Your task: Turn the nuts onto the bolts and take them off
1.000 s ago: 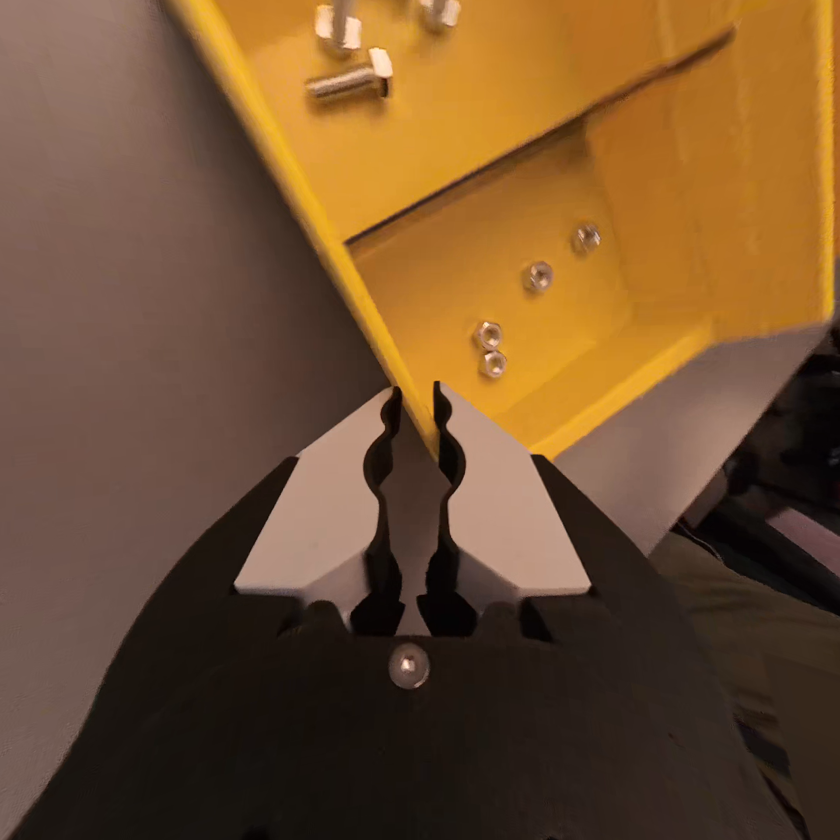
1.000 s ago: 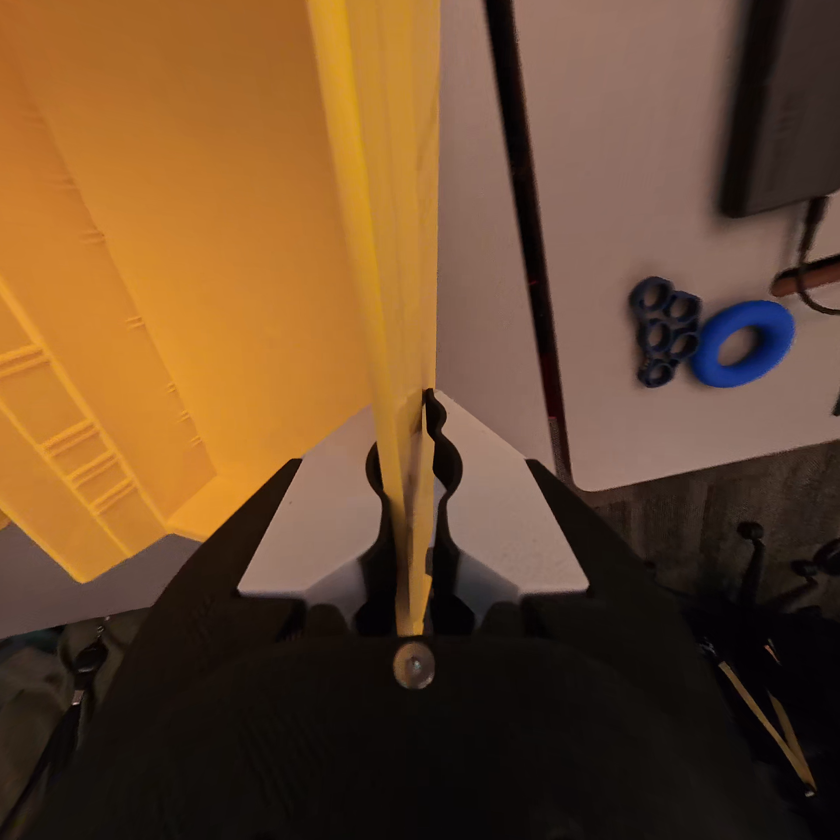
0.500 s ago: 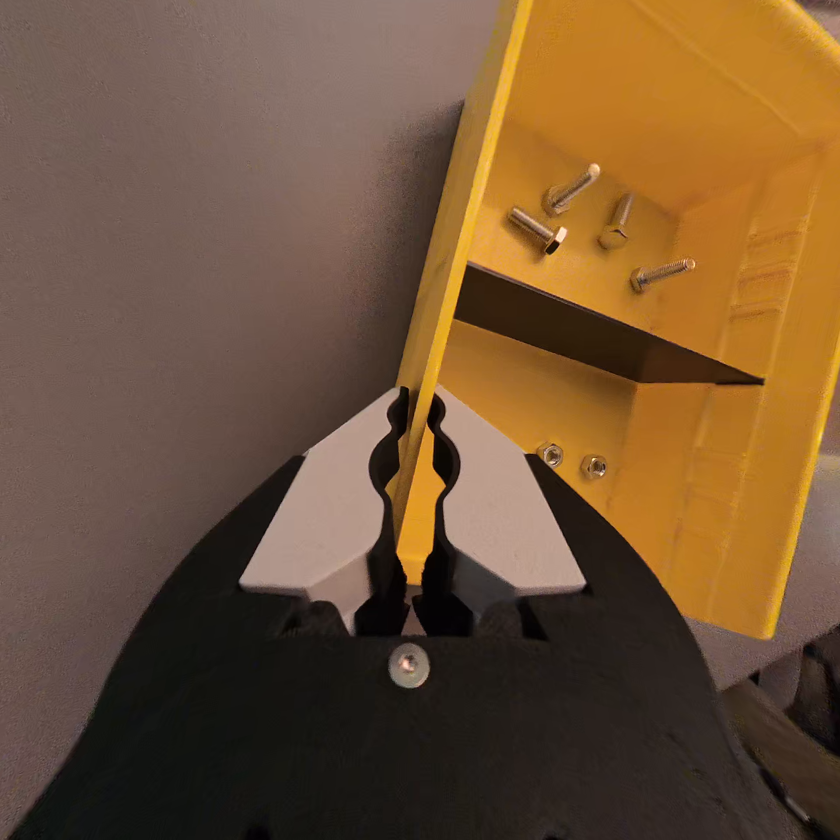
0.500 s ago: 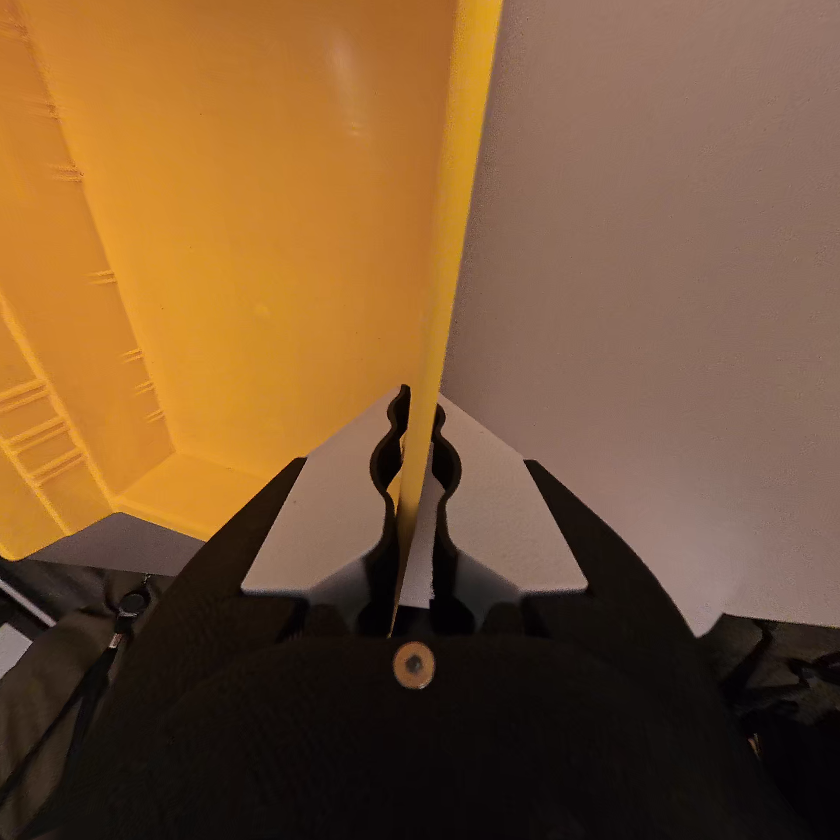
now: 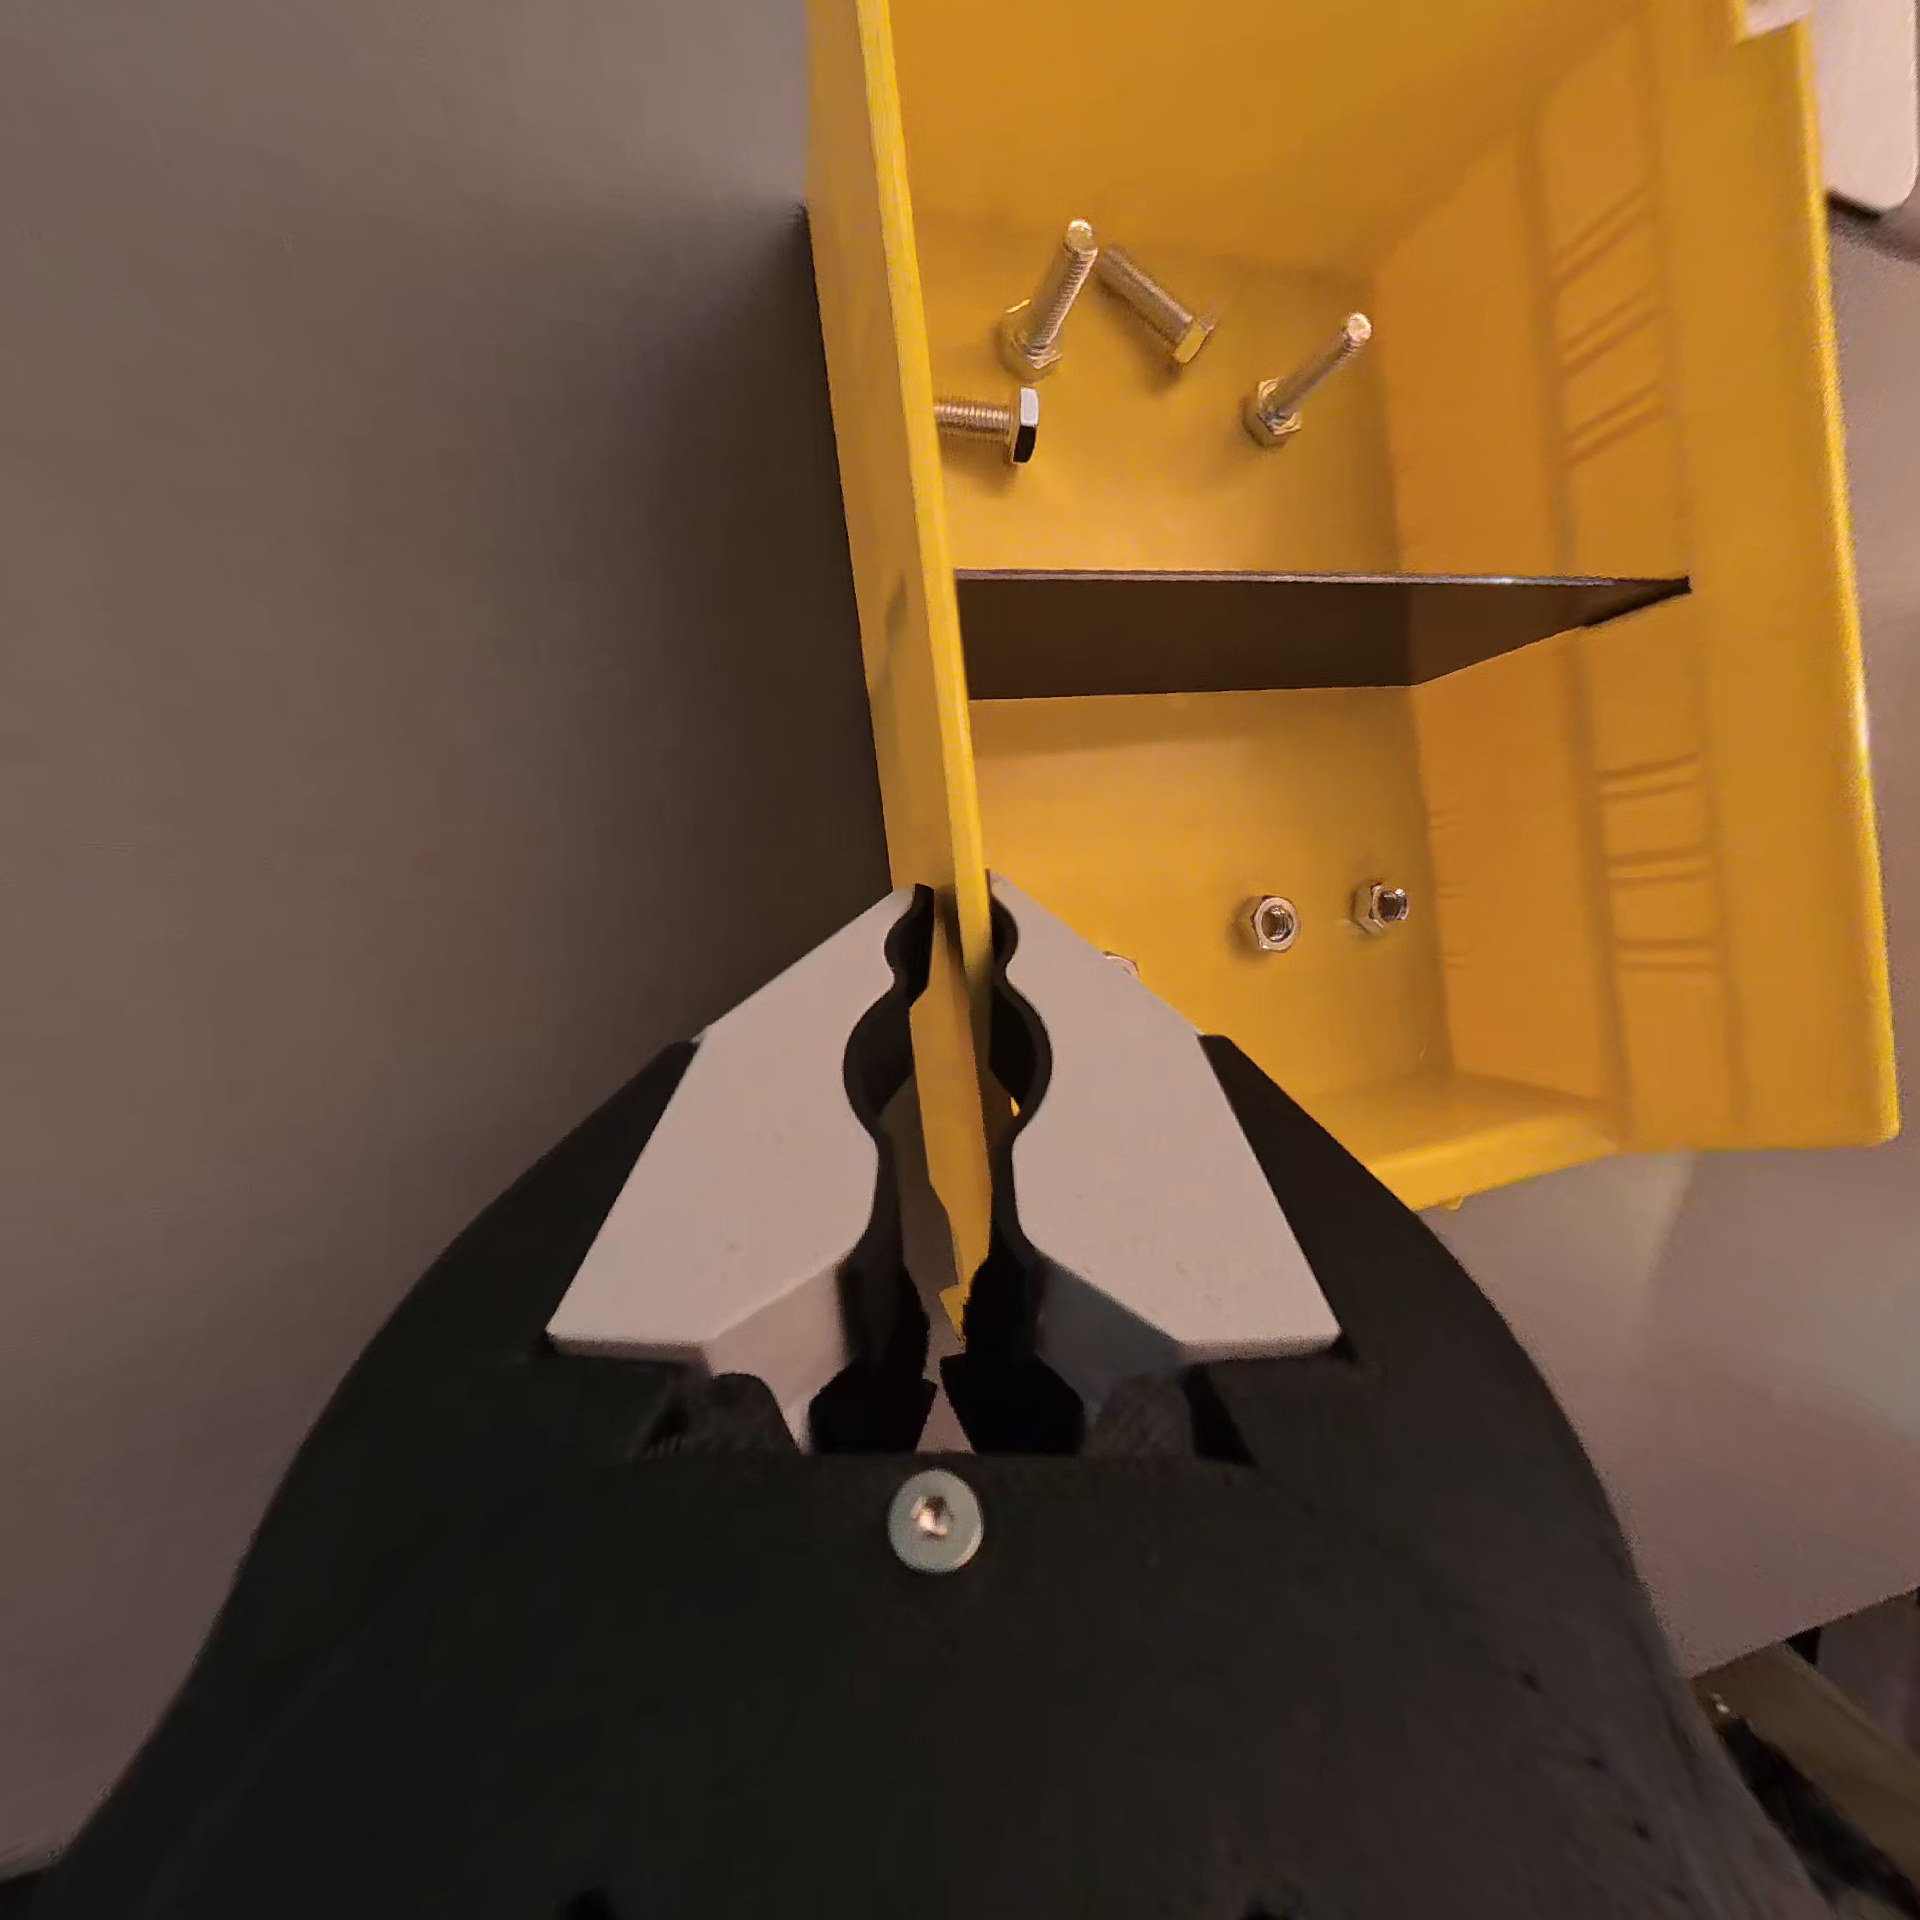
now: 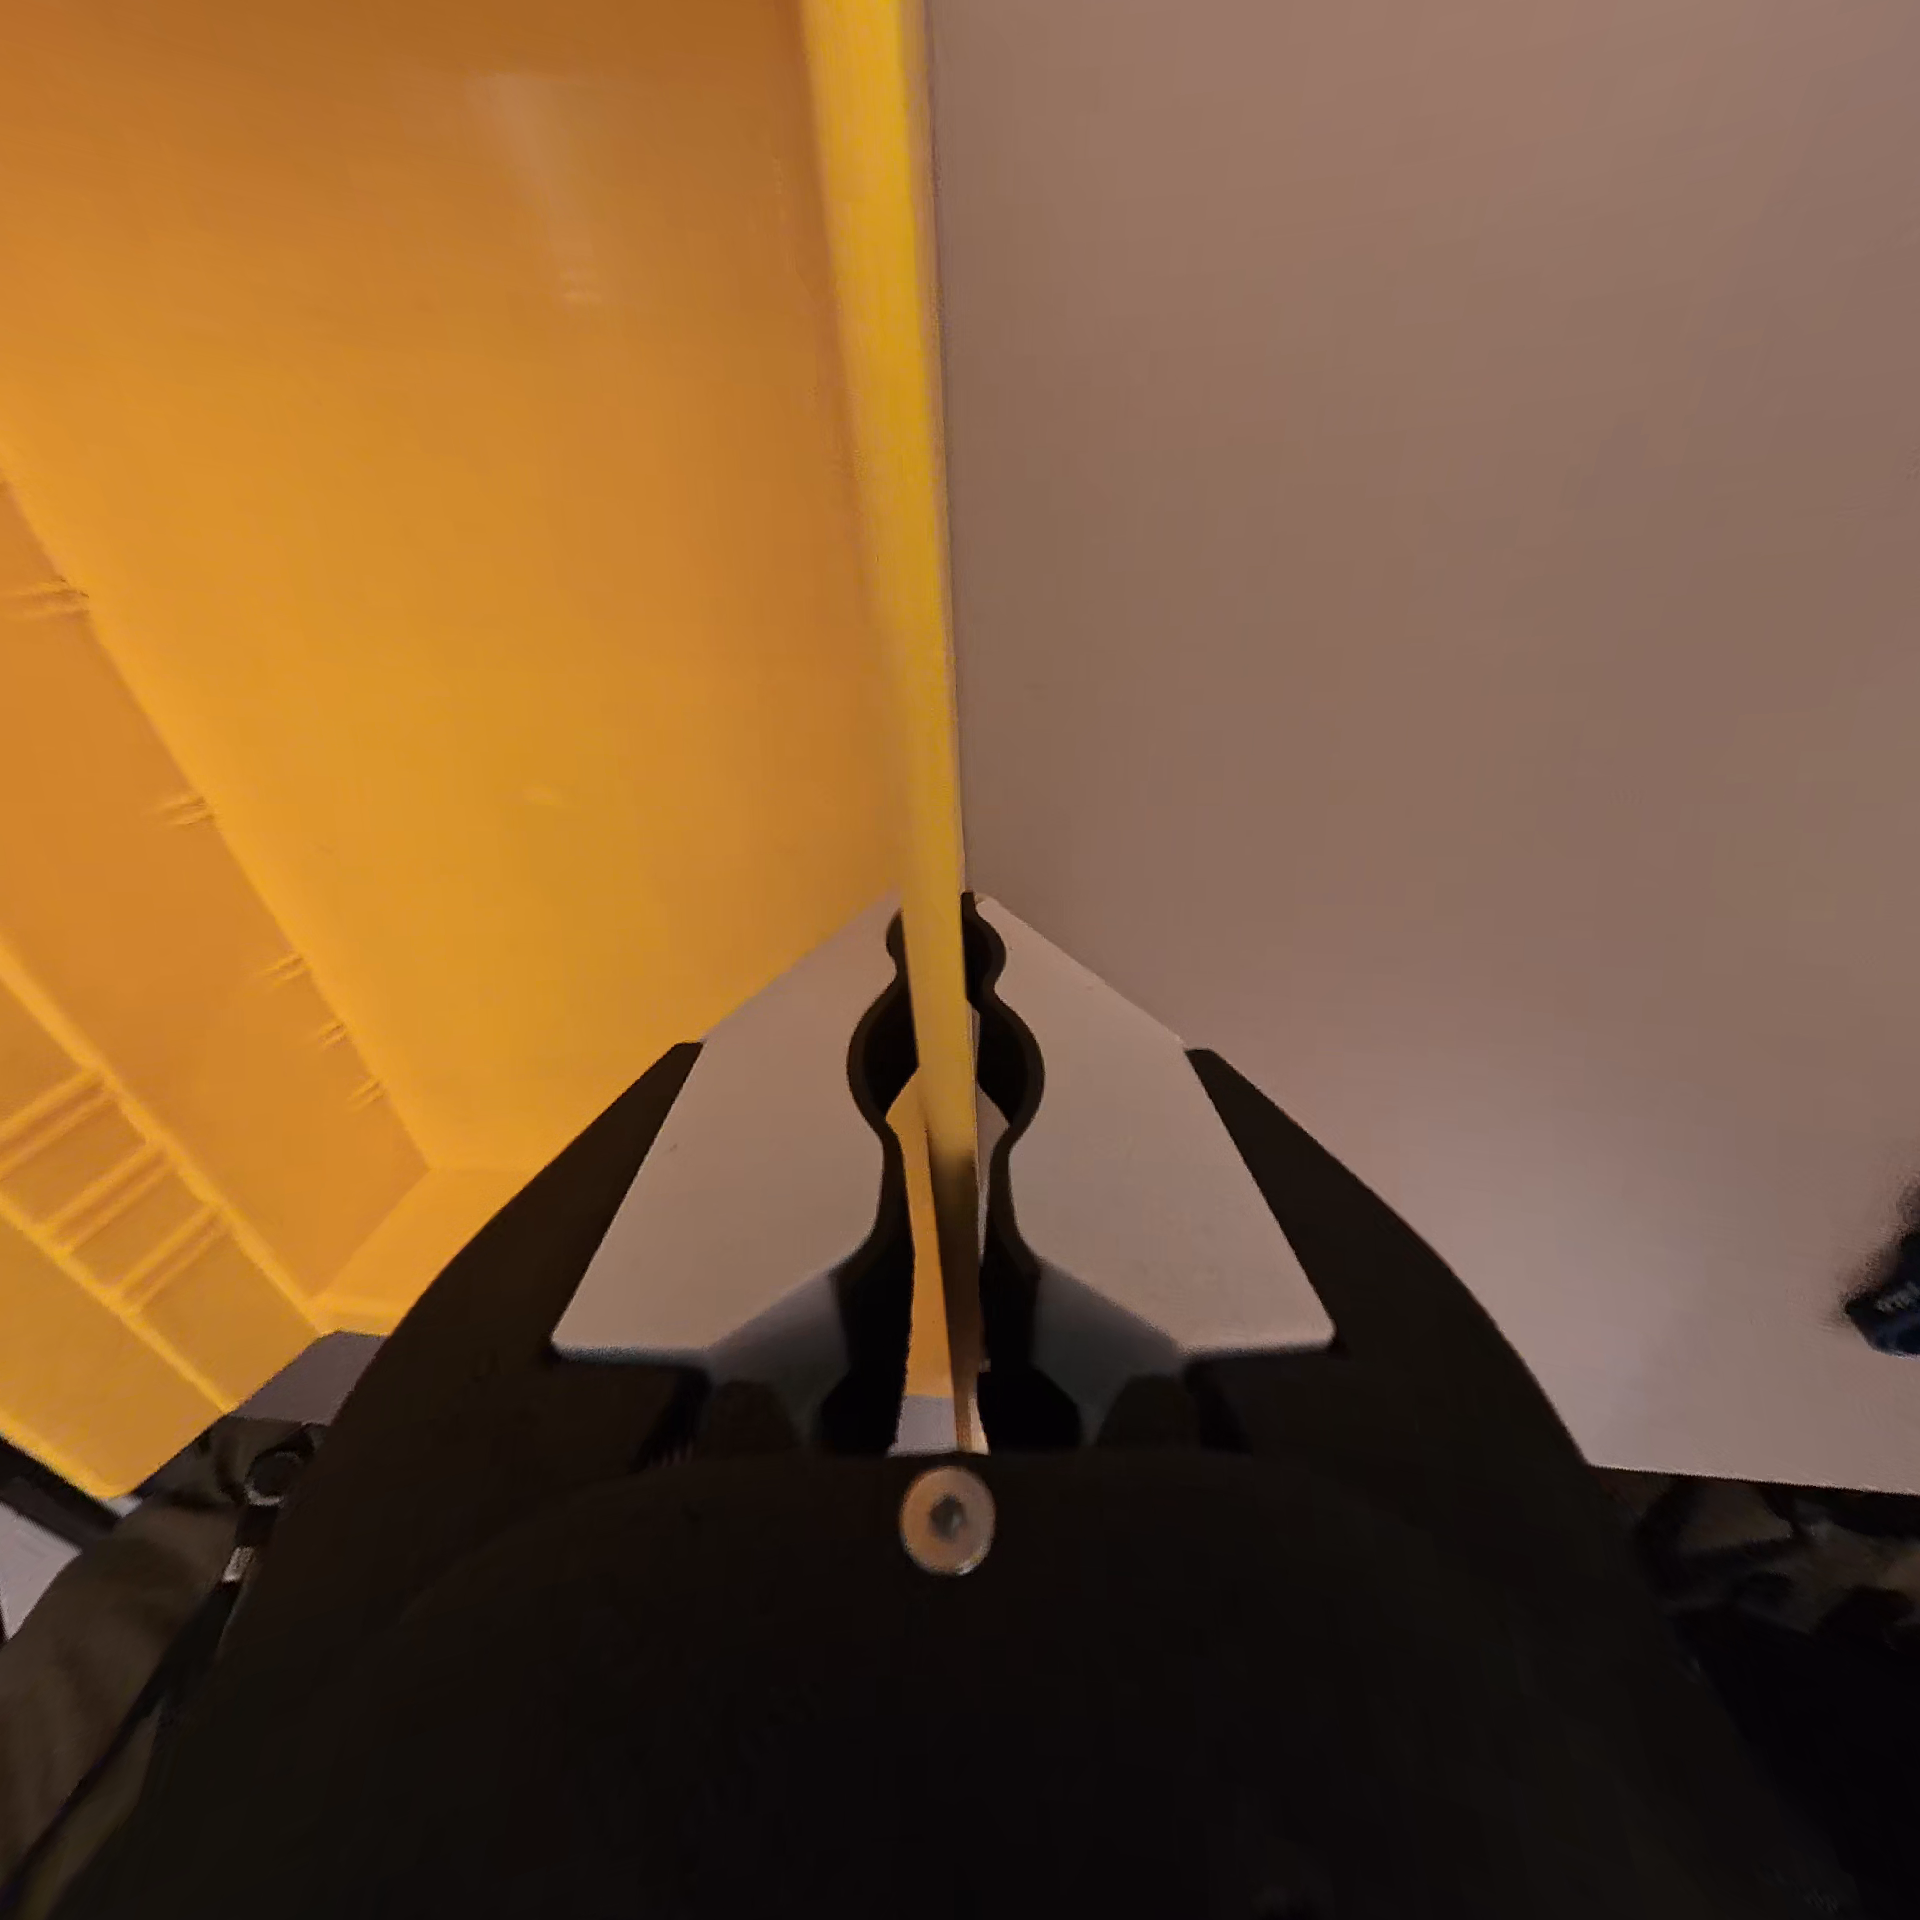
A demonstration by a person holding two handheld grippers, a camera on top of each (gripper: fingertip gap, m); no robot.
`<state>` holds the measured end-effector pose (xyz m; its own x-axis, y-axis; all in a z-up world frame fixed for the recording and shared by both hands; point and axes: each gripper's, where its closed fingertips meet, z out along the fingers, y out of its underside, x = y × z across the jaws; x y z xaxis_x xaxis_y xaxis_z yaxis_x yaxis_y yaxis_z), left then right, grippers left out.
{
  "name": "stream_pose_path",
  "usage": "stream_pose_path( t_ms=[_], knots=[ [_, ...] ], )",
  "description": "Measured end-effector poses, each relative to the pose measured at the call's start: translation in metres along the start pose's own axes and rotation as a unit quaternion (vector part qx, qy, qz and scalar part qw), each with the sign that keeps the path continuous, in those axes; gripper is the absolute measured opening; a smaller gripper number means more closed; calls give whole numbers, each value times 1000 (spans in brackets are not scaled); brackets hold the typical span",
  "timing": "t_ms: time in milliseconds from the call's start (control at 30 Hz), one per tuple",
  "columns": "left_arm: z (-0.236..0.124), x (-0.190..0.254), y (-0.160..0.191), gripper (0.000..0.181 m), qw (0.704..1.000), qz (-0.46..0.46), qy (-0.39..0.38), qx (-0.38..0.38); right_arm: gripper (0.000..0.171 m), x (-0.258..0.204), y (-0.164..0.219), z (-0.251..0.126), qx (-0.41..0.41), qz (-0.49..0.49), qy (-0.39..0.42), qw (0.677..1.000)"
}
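Now we grip the bin by both walls, left gripper clamped on one, bolts beyond the divider, nuts nearer, swung squarer than before, right gripper clamped opposite.

Pale grey table, matte and plain; its near edge shows at lower right. On it stands a yellow bin, casting a shadow on its left side; whether its base rests fully on the surface cannot be told. A dark divider splits the bin into two compartments: the far one holds four bolts lying loose, the near one holds nuts, two in plain view. Right wrist view: table, bin wall, and a blurred dark blue thing at the right edge.
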<state>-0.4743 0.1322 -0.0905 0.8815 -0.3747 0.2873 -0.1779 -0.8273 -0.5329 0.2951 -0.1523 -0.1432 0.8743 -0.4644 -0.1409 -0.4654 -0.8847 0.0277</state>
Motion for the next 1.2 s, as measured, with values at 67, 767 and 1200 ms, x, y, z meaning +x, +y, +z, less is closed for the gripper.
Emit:
stream_pose_path(
  t_ms=[67, 767, 1200],
  knots=[
    [-3, -5, 2, 4, 1000, 11, -10, -7, 2, 12, -1, -2, -1, 10, -15, 1000],
    [-27, -19, -6, 13, 998, 9, -22, 56, 32, 44, -32, -39, 148, -17, 50, 988],
    [-87, 91, -67, 40, 844, 363, -261, 297, 74, -256, 1, -246, 702, -328, 6, 633]
  ],
)
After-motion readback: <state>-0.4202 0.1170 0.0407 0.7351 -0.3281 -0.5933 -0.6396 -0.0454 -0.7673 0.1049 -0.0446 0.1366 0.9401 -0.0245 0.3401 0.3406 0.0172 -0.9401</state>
